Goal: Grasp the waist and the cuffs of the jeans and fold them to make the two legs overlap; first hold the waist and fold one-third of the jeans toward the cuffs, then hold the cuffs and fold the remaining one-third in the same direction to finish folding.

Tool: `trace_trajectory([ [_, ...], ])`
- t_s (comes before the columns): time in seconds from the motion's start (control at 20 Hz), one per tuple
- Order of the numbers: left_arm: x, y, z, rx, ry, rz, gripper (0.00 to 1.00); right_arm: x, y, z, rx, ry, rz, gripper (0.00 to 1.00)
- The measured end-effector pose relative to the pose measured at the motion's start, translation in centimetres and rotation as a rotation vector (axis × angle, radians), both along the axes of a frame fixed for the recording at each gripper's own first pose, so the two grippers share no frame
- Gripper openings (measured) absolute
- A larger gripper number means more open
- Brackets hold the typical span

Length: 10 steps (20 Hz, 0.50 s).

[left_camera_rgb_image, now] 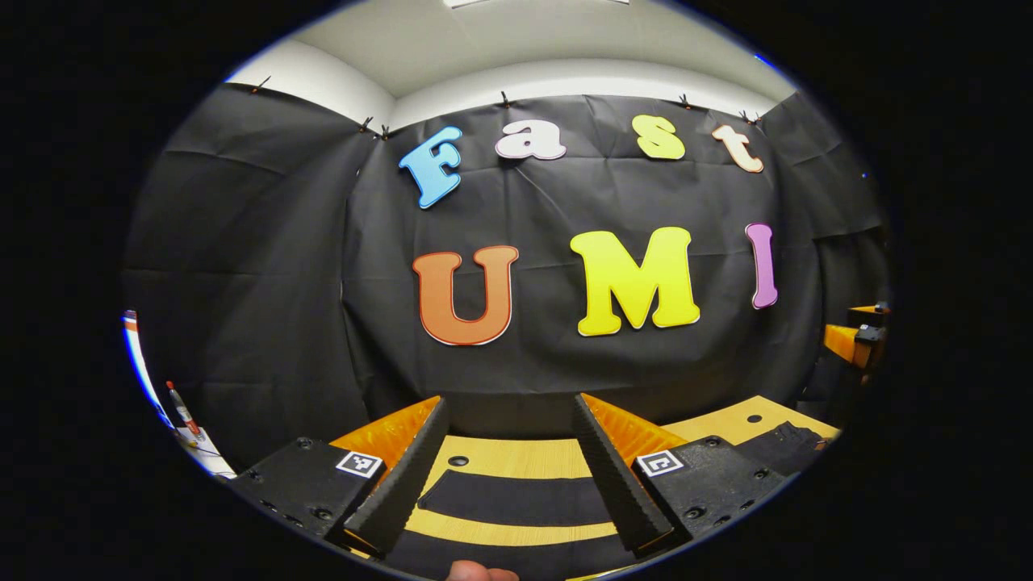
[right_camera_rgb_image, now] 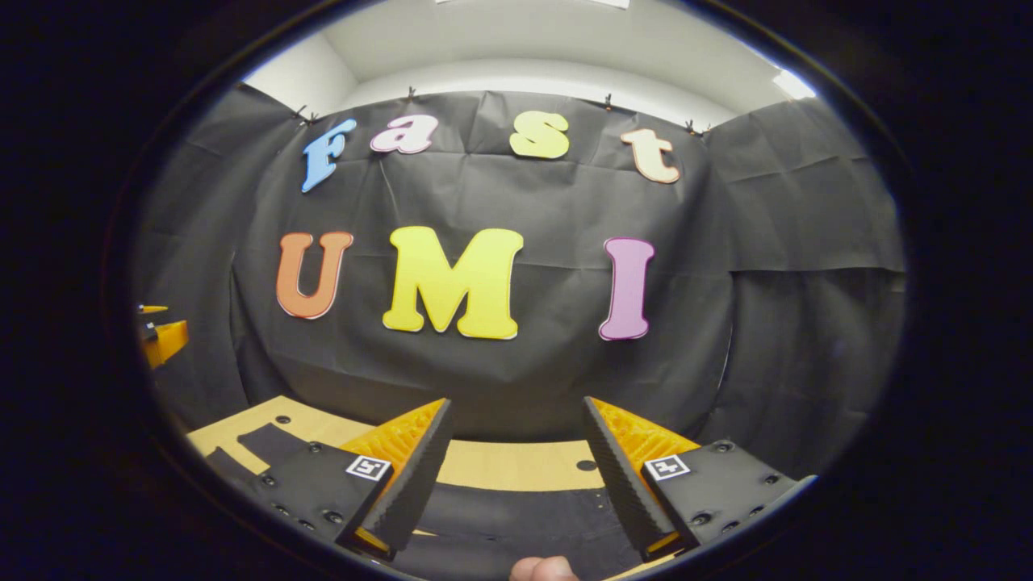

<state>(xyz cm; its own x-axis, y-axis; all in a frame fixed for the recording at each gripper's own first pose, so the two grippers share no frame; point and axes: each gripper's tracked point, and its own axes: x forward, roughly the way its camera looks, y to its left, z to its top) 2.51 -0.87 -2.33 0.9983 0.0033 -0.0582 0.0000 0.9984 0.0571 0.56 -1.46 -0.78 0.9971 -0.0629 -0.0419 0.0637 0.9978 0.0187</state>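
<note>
In the left gripper view, the left gripper (left_camera_rgb_image: 516, 472) is held level above the table (left_camera_rgb_image: 516, 456) with its fingers (left_camera_rgb_image: 403, 476) spread wide and nothing between them. The jeans (left_camera_rgb_image: 516, 496) lie flat on the table as dark bands under and just beyond the fingertips, with a further dark part at about 4 o'clock. Denim of this kind is likely soft, fairly heavy and limp, so it should drape and sag when lifted. A pinch through the thick waistband or the hemmed cuffs would probably hold best. The right gripper (left_camera_rgb_image: 859, 339) shows at 3 o'clock, well apart.

In the right gripper view, the right gripper (right_camera_rgb_image: 516, 476) is likewise spread open and empty. The jeans (right_camera_rgb_image: 516, 524) lie on the table (right_camera_rgb_image: 500, 464) below the fingers (right_camera_rgb_image: 621, 484), toward 6 o'clock, not touched. Another dark piece lies at 8 o'clock. Which end is waist or cuff cannot be told.
</note>
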Motion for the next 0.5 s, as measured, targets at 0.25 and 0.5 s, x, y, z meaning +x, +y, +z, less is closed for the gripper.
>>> trace_trajectory([
  [0.25, -0.3, 1.5, -1.1, -0.026, 0.034, 0.032, 0.99, -0.1, -1.1, -0.8, 0.017, 0.029, -0.017, 0.97],
  [0.5, -2.1, 7.1, -5.8, -0.102, 0.152, 0.129, 0.99, -3.6, -3.2, -5.6, 0.214, 0.266, -0.086, 0.99],
])
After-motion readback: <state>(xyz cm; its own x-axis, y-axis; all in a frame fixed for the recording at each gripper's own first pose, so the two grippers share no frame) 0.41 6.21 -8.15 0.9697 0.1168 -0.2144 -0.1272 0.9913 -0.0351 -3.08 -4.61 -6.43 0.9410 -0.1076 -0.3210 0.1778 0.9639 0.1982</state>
